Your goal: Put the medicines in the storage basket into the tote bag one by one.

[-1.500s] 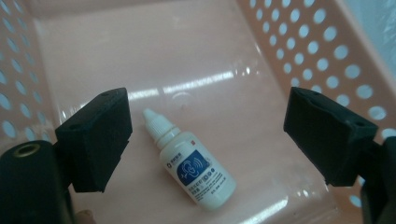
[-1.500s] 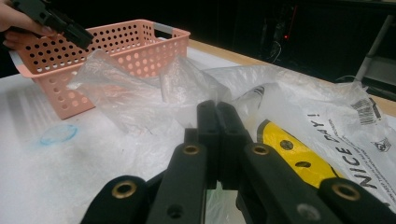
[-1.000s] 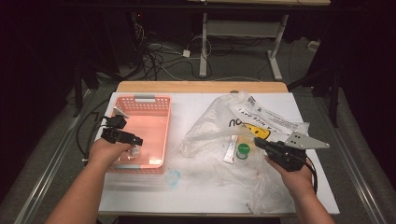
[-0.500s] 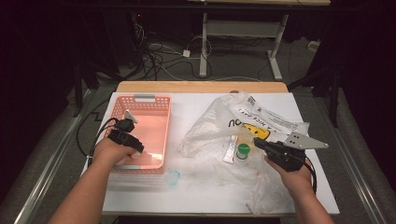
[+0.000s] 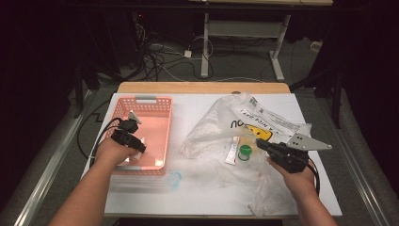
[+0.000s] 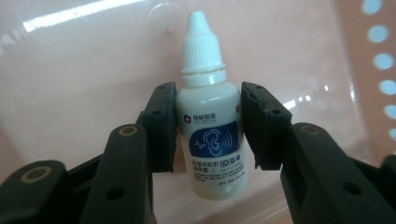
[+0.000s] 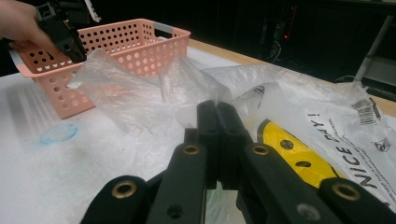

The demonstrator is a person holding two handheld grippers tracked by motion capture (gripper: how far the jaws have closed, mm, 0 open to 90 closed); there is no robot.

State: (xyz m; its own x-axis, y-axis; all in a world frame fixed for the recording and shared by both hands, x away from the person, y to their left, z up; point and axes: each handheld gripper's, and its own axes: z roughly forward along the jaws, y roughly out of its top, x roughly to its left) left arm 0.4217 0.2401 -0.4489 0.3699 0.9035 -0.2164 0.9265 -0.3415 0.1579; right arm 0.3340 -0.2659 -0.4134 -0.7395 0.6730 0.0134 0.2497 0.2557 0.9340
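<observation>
Ear-drop bottle [image 6: 208, 121] between closing left gripper [image 6: 208, 126] jaws — pink basket [image 5: 155, 101]

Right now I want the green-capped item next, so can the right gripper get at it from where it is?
Probably yes. The green cap lies just ahead of the right gripper, on the plastic bag, with nothing over it that I can see. The jaws are shut, so they would have to open first.
</observation>
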